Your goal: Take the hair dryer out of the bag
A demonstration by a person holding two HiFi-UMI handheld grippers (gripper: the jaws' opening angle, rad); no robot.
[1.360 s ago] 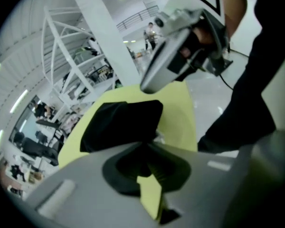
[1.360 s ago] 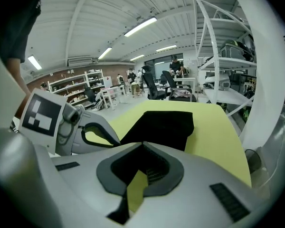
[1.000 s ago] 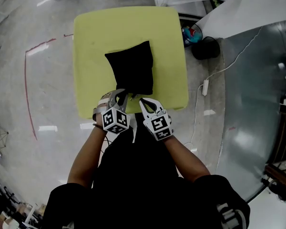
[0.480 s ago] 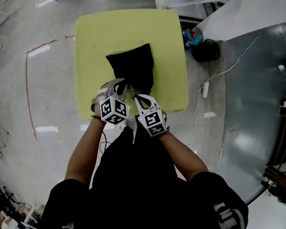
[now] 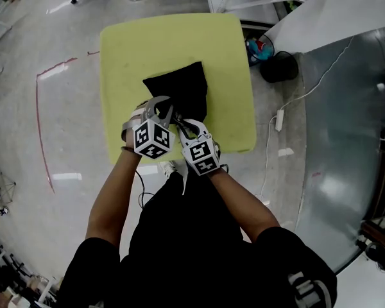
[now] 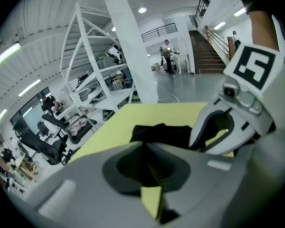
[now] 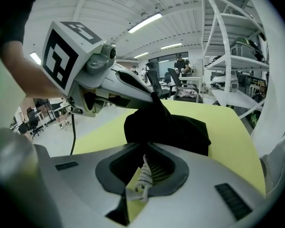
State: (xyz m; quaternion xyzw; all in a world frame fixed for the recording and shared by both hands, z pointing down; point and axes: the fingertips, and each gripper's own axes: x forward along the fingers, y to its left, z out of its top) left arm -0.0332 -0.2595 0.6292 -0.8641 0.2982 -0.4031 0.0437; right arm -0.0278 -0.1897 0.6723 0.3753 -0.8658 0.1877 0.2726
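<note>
Black bag (image 5: 179, 95), lying on the near half of the yellow-green table (image 5: 147, 50), its near edge drawn up into a peak. The hair dryer itself shows in no view.

Left gripper (image 5: 163, 111): jaws closed together, pinching the raised peak of bag fabric at the near left edge; in the right gripper view its tips meet on the cloth. Right gripper (image 5: 185, 128): just beside the left one, at the bag's near right edge, jaws closed narrowly on a white braided cord (image 7: 145, 172), which hangs in the hollow behind its tips. Both grippers point obliquely down towards the bag, their marker cubes side by side above the table's near edge.

Surroundings: grey polished floor (image 5: 45, 127) around the table; a white power strip (image 5: 277, 117) with its cable lies on the floor to the right, well apart from the table.
</note>
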